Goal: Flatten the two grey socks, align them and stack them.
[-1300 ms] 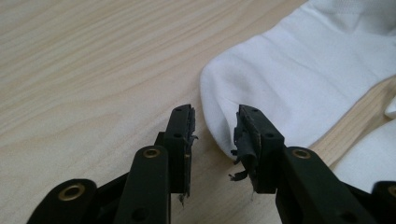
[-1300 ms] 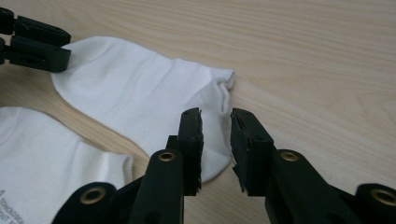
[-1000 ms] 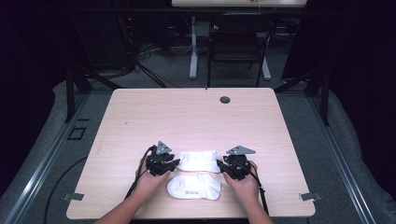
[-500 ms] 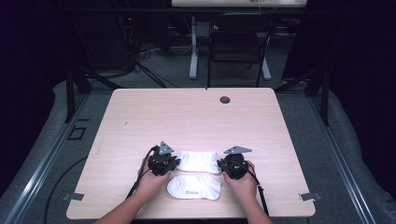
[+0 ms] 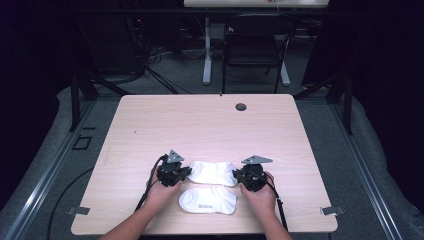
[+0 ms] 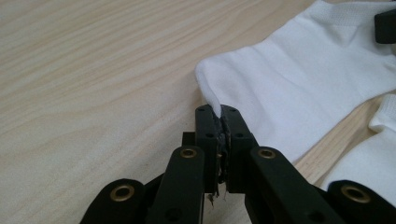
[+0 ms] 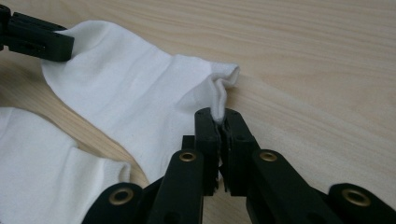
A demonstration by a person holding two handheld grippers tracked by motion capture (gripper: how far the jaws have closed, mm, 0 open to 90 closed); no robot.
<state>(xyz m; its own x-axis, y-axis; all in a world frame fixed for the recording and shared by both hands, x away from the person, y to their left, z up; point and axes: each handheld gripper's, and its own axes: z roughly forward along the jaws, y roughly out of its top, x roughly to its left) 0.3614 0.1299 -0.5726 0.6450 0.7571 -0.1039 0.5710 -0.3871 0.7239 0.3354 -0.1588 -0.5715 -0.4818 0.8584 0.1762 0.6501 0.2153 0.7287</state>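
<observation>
Both hands low on table (image 5: 210,125); left fingers (image 6: 222,122), right fingers (image 7: 223,122) clamped on far sock (image 5: 212,172) ends.

The worktop (image 5: 210,130) is pale wood-look laminate with a fine straight grain, smooth and matt. The far sock (image 5: 212,172) is white knit cloth, soft and matt, its weave fine and its cuff ribbed more coarsely in the left gripper view. The near sock (image 5: 207,200) is the same white cloth, with a small grey print. The left gripper (image 6: 223,114) and the right gripper (image 7: 223,116) are matt black plastic with brass-coloured rivets that shine slightly. A grey, dull plate tops each gripper.
</observation>
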